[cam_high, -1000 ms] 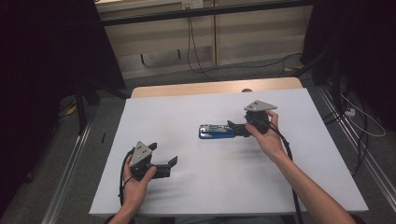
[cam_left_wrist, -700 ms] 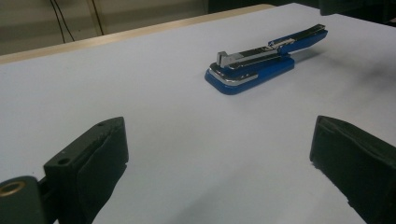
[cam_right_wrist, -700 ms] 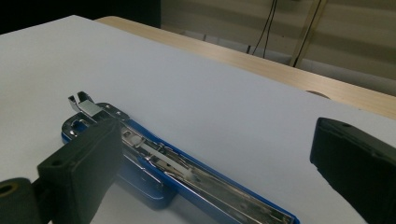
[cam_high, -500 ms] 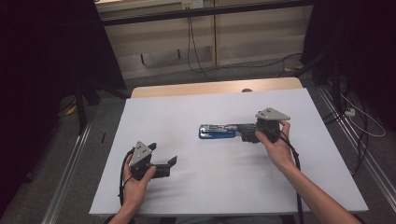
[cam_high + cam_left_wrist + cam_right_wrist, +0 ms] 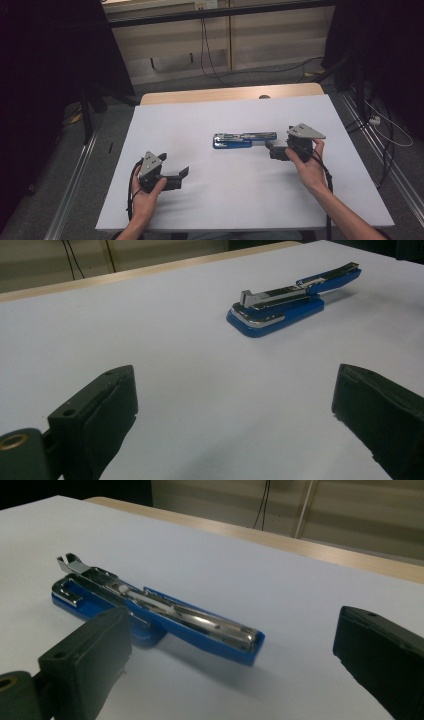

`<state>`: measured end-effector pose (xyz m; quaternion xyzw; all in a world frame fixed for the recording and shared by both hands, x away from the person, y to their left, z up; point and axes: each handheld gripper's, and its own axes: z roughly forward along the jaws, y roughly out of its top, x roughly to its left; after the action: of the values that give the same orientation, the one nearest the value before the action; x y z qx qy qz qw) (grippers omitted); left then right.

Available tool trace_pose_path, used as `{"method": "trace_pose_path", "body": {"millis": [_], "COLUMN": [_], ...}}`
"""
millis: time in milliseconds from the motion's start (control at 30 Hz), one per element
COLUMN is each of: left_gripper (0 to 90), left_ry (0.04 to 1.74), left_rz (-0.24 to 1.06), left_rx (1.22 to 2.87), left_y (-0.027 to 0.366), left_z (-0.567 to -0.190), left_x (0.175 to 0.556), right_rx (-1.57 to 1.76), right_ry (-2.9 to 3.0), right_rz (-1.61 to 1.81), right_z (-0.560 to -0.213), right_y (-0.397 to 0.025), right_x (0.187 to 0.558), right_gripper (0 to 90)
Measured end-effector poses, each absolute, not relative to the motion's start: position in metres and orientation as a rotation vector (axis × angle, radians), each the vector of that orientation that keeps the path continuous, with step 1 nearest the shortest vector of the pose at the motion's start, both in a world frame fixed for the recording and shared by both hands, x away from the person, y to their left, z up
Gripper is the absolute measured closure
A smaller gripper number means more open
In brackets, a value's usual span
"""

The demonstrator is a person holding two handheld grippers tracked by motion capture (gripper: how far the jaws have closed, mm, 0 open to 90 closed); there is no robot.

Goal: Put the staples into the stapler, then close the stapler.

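Stapler [image 5: 244, 140], blue and flipped wide open, lies just ahead of the right gripper [image 5: 272, 150], whose jaws gape and hold nothing. The left gripper [image 5: 181, 176] sits well back from it, equally agape and empty. A careless nudge at the raised lid end could skid it across the white table [image 5: 210, 210].

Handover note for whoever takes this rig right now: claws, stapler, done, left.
Left claw: open, holding nothing, low over the white table at its near left.
Right claw: open, holding nothing, just right of the stapler's raised end, not touching it.
Blue and chrome stapler: mid-table, swung open, top arm stretched out toward the right claw, staple channel exposed.
Done: stapler is open and set down.
Left: probably reload or close it; no staples visible on the table.
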<state>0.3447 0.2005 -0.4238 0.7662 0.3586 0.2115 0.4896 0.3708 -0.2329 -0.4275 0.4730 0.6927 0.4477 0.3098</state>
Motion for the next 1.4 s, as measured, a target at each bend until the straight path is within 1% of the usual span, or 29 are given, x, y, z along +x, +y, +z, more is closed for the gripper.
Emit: {"method": "trace_pose_path", "body": {"millis": [267,900,1167,1267,1400], "left_gripper": [4.7,4.6,4.6,4.6,4.7], "left_ry": [0.864,0.869,0.866,0.863,0.871], "left_rz": [0.517,0.498,0.501,0.502,0.507], "left_rx": [1.854,1.854,1.861,1.860,1.842], "left_y": [0.198,0.199,0.200,0.200,0.201], "left_z": [-0.423,-0.425,-0.424,-0.424,-0.422], "left_x": [0.344,0.347,0.346,0.346,0.347], "right_rx": [1.258,1.291,1.303,1.299,1.293], "right_ry": [1.809,1.862,1.914,1.931,1.956], "right_rz": [1.183,1.136,1.127,1.133,1.154], "right_z": [-0.430,-0.440,-0.444,-0.444,-0.446], "right_y": [-0.238,-0.245,-0.246,-0.244,-0.244], "right_x": [0.361,0.371,0.373,0.373,0.372], "right_gripper": [2.0,2.2,4.3,8.4,19.3]}}
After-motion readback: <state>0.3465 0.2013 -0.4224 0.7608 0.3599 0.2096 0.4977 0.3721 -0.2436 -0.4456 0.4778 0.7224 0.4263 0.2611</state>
